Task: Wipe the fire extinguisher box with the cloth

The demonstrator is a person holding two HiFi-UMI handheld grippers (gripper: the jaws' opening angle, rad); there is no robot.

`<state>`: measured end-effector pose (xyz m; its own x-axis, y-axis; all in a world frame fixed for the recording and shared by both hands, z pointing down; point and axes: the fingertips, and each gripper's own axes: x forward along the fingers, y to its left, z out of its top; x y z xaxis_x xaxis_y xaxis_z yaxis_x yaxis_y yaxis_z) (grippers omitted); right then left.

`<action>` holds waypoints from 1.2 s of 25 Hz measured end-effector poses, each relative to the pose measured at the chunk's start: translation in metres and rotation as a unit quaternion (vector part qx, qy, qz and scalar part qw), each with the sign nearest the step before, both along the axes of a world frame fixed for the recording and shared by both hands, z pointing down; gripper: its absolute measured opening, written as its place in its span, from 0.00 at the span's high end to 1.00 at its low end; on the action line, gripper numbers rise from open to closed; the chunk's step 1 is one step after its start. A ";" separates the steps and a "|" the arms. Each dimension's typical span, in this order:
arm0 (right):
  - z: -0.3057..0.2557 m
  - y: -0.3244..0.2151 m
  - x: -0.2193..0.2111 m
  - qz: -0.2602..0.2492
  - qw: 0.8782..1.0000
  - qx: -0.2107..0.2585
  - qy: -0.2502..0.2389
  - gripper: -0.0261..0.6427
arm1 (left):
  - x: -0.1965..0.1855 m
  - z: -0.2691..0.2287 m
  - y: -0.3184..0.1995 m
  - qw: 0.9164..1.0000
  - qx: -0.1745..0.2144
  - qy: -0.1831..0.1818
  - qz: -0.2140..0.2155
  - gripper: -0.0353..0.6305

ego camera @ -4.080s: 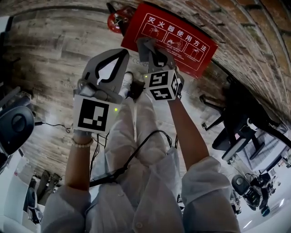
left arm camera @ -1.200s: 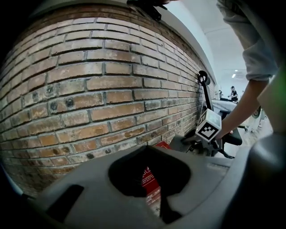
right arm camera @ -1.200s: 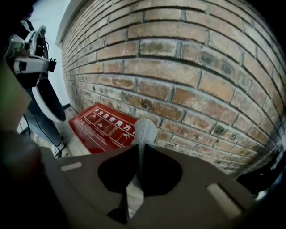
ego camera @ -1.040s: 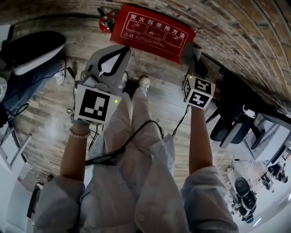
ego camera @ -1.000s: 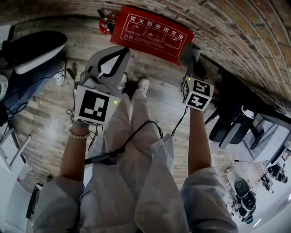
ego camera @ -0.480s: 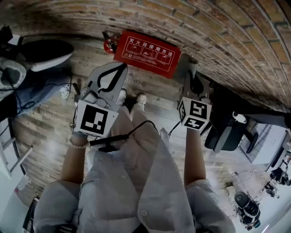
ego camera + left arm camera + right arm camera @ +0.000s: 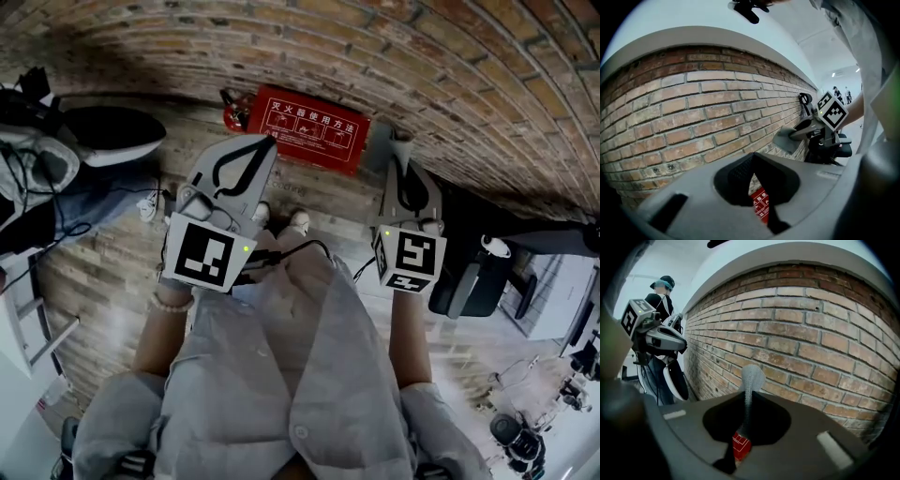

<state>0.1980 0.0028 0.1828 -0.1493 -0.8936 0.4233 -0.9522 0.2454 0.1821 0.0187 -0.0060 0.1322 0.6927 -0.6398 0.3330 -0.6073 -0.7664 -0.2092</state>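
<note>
Fire extinguisher box (image 7: 307,128): red, white print on the face, on wood floor (image 7: 122,253) at foot of brick wall (image 7: 422,56). Seen small and far through the jaw gaps in both gripper views, so well apart from both grippers. In head view sits between the two gripper tips, nearer the wall.

Cloth (image 7: 750,378): grey, pinched in right gripper (image 7: 746,405). Thin fold rises out between the shut jaws. In head view hangs as a grey flap just beside the box's rt end; touching or not, cannot tell.

Right gripper: clamped on cloth, pointed at wall, marker cube toward wearer.

Left gripper (image 7: 266,142): jaws together at tips, nothing between, only a slit lower down w/ box showing through. Held off the box, to its near-left side.

Fire extinguisher (image 7: 232,112): red, just beside box's left end, by the wall.

Bead bracelet (image 7: 173,302): on left wrist.

Cable (image 7: 300,248): black, across wearer's front between the grippers.

Office chair (image 7: 473,281): black, right of right gripper, near wall.

Second person (image 7: 658,301): dark top, standing beyond left gripper in right gripper view.
</note>
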 end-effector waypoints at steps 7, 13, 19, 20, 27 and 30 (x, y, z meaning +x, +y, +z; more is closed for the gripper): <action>-0.030 -0.002 -0.016 -0.012 1.000 0.017 0.005 0.92 | 0.001 -0.033 -0.006 0.999 0.032 0.005 0.009 0.95; -0.050 -0.010 -0.023 -0.015 0.999 0.043 0.005 0.92 | 0.000 -0.047 -0.011 0.999 0.046 0.011 0.014 0.95; -0.055 -0.011 -0.027 -0.018 0.999 0.044 0.008 0.92 | -0.001 -0.051 -0.015 0.999 0.044 0.015 0.017 0.95; -0.054 -0.011 -0.028 -0.019 0.999 0.043 0.008 0.92 | 0.000 -0.051 -0.016 0.999 0.044 0.015 0.020 0.95; -0.056 -0.008 -0.041 -0.026 0.999 0.045 0.010 0.92 | 0.002 -0.048 -0.015 0.998 0.038 0.025 0.030 0.95; -0.056 -0.007 -0.044 -0.030 0.998 0.046 0.016 0.92 | 0.002 -0.046 -0.015 0.998 0.036 0.030 0.031 0.95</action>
<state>0.1535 -0.0038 0.1271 -0.1916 -0.9184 0.3461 -0.9294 0.2831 0.2367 0.0207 -0.0211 0.0862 0.7483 -0.6164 0.2451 -0.5727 -0.7868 -0.2300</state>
